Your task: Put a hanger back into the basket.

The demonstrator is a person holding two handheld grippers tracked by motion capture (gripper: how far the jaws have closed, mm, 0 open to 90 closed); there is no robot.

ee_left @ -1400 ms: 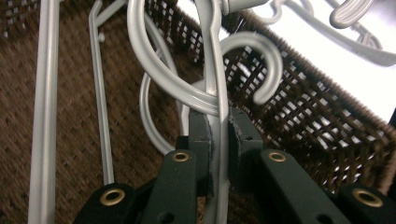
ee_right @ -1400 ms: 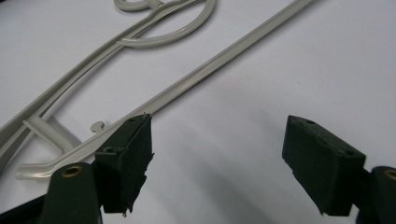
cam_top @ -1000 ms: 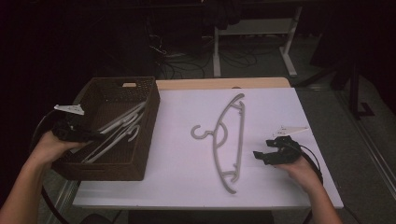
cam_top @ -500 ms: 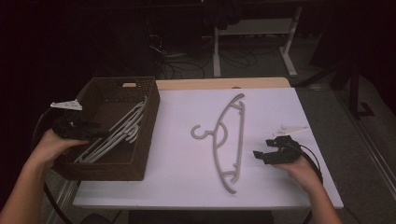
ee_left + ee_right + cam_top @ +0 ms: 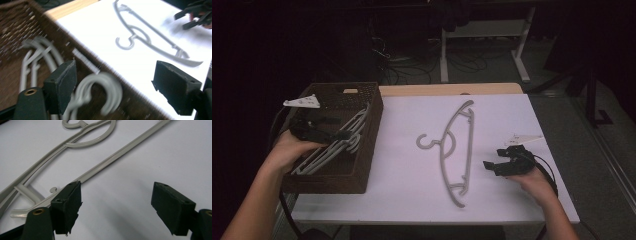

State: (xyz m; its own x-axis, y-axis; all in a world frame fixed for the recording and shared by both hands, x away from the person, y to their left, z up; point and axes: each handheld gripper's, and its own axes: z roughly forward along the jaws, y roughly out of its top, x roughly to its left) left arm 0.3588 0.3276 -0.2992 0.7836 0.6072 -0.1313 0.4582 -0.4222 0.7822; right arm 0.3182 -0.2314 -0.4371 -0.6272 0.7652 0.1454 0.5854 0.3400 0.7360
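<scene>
White table from the high view: left gripper is backing off the basket, leaving a hanger inside. Left gripper view: jaws have just been opening, hook loose between them. Right gripper view: jaws are sitting wide beside the table hanger, next up I'd guess.

Grey plastic hangers lie stacked flat in a brown woven basket at the bench's left side, hooks toward the basket's right wall (one hook blurred in the left gripper view). Another grey hanger lies flat on the white bench top, mid-bench, hook pointing left, well apart from the basket.
</scene>
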